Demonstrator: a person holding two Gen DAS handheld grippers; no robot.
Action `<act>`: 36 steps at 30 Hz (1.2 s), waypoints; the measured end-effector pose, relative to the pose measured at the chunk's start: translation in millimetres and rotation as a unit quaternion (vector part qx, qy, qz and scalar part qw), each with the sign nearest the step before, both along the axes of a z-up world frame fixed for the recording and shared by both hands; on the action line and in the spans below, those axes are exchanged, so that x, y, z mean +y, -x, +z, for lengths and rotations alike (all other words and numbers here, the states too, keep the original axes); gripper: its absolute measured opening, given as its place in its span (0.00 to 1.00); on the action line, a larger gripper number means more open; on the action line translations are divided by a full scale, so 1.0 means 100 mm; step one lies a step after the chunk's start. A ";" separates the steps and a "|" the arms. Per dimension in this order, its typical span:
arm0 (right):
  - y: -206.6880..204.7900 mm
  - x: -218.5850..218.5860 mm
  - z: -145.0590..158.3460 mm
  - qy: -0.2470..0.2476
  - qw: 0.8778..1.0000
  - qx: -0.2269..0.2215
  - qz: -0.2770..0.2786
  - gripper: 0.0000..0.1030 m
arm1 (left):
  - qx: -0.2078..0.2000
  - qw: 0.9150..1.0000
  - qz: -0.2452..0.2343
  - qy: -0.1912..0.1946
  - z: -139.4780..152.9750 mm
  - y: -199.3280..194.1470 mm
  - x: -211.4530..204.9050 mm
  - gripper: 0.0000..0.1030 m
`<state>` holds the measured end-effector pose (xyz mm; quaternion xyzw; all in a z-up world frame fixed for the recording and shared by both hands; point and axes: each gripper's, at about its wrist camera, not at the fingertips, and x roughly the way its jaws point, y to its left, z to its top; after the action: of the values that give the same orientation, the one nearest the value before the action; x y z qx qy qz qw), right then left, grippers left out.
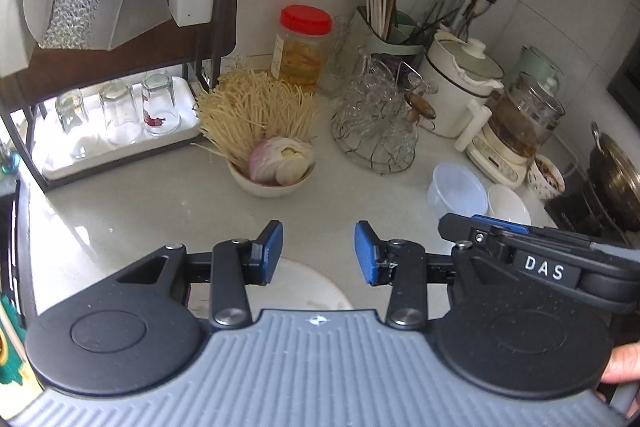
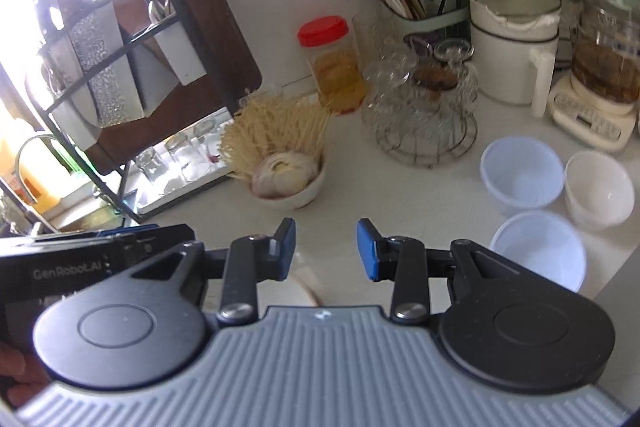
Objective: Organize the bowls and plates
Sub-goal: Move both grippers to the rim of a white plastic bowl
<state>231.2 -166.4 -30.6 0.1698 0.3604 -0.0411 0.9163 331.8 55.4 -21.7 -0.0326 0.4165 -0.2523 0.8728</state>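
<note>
My left gripper (image 1: 319,251) is open and empty above a white plate (image 1: 304,287) that lies on the counter under its fingers. My right gripper (image 2: 326,249) is open and empty too, with the same plate's edge (image 2: 300,291) showing below its left finger. Two pale blue bowls (image 2: 522,171) (image 2: 538,249) and a white bowl (image 2: 599,189) stand to the right; one blue bowl (image 1: 457,190) and the white bowl (image 1: 509,205) also show in the left wrist view. A cream bowl (image 1: 272,183) holding noodles and an onion stands ahead, also in the right wrist view (image 2: 292,193).
A black dish rack (image 1: 120,39) with a tray of upturned glasses (image 1: 116,115) stands at the left. A red-lidded jar (image 1: 302,45), a wire basket of glassware (image 1: 376,123), a chopstick holder (image 1: 390,27), a white pot (image 1: 456,83), a kettle (image 1: 516,131) and a wok (image 1: 616,179) crowd the back and right.
</note>
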 end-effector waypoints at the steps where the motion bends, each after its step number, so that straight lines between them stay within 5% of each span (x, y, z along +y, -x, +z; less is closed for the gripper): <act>1: 0.01 -0.06 0.01 0.003 1.000 -0.002 0.003 0.37 | 0.003 1.000 0.004 0.003 0.00 0.00 -0.06 0.44; 14: 0.06 -0.98 -0.16 -0.002 1.000 0.008 0.005 0.37 | 0.015 1.000 0.008 -0.011 -0.10 0.08 -1.03 0.44; 27: 0.24 -1.88 -0.55 -0.024 0.998 0.051 -0.025 0.37 | 0.059 0.998 -0.001 -0.008 -0.50 0.16 -1.98 0.44; 31: 0.27 -2.05 -0.75 -0.038 0.997 0.066 -0.030 0.60 | 0.089 0.996 -0.003 -0.011 -0.72 0.15 -2.17 0.44; 36: 0.32 -2.20 -1.02 -0.076 0.992 0.096 -0.029 0.60 | 0.124 0.992 -0.007 -0.017 -1.01 0.12 -2.30 0.52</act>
<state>199.4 -386.0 -132.8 0.2445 0.4438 -0.0565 0.8603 319.5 -174.3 -122.9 -0.0460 0.5260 -0.2455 0.8130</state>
